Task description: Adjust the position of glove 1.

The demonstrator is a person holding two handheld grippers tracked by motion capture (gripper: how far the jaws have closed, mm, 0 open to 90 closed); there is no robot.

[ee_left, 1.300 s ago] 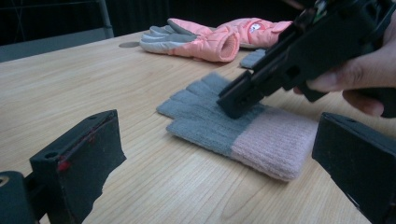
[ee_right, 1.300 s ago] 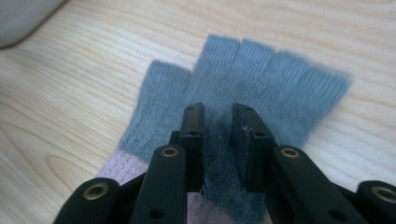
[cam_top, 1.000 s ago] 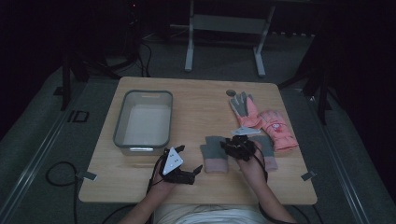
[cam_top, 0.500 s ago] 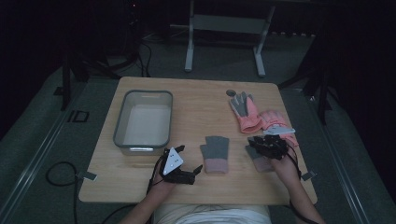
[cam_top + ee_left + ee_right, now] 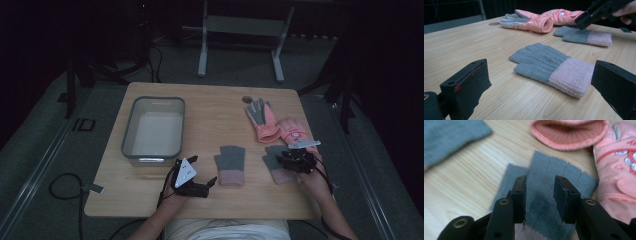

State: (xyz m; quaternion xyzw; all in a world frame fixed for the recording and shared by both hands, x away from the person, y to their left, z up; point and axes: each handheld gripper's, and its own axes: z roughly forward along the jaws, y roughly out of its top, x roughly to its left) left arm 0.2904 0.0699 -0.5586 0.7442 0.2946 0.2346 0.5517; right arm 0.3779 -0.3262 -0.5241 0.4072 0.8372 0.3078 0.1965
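The right gripper [image 5: 295, 161] has carried one grey knit glove [image 5: 278, 161] aside from its mate [image 5: 230, 165] near the pink ski gloves [image 5: 277, 124], its jaws just parting off it, the pair now split; the left gripper [image 5: 196, 181] gapes empty.

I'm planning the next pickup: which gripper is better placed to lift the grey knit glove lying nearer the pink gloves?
Right. The right gripper hangs directly over that grey glove, jaws parted with nothing gripped, having just been opening. The left gripper sits by the other grey glove.

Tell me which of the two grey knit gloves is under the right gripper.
The grey glove nearer the pink gloves, with the right gripper directly above it. The other grey glove lies alone mid-table.
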